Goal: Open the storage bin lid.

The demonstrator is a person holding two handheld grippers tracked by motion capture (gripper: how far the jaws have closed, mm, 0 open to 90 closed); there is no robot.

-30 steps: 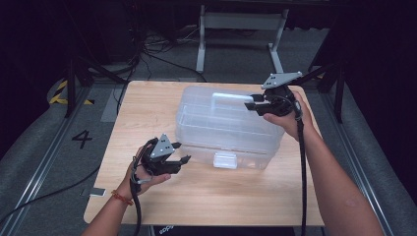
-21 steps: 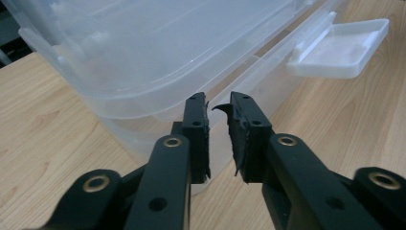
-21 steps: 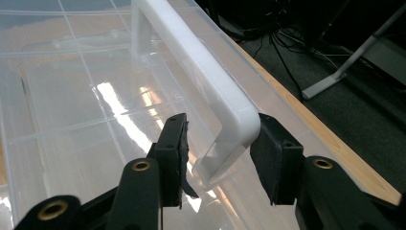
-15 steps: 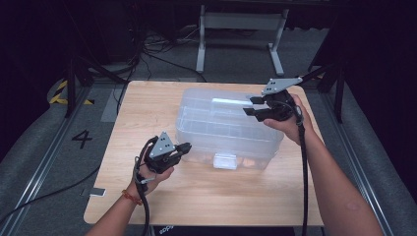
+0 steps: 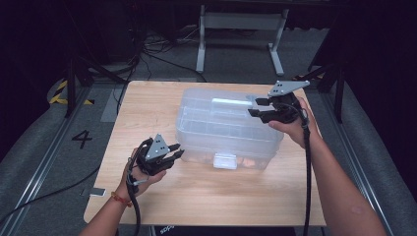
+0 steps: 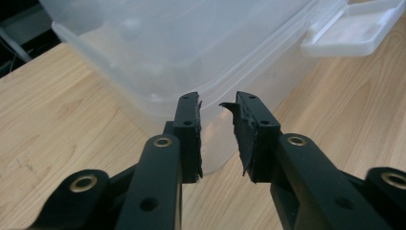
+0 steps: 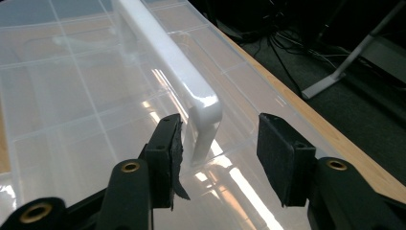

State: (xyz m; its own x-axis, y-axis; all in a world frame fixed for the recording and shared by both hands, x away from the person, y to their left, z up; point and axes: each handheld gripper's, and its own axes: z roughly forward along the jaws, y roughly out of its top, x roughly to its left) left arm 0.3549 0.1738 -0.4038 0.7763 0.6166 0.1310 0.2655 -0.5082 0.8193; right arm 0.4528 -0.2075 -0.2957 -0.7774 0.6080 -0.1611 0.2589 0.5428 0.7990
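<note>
A clear, ribbed plastic box (image 5: 228, 128) with a white carry handle (image 7: 167, 57) and a flat front latch (image 6: 352, 28) sat mid-surface on pale wood-grain (image 5: 147, 105). The left gripper (image 5: 174, 151) hovered at the box's rounded near-left corner, its fingers having just opened a little, grasping nothing. The right gripper (image 5: 256, 107) hung over the lid, fingers released astride the handle's end without pressing it. Bare wood lay open toward the near edge.
</note>
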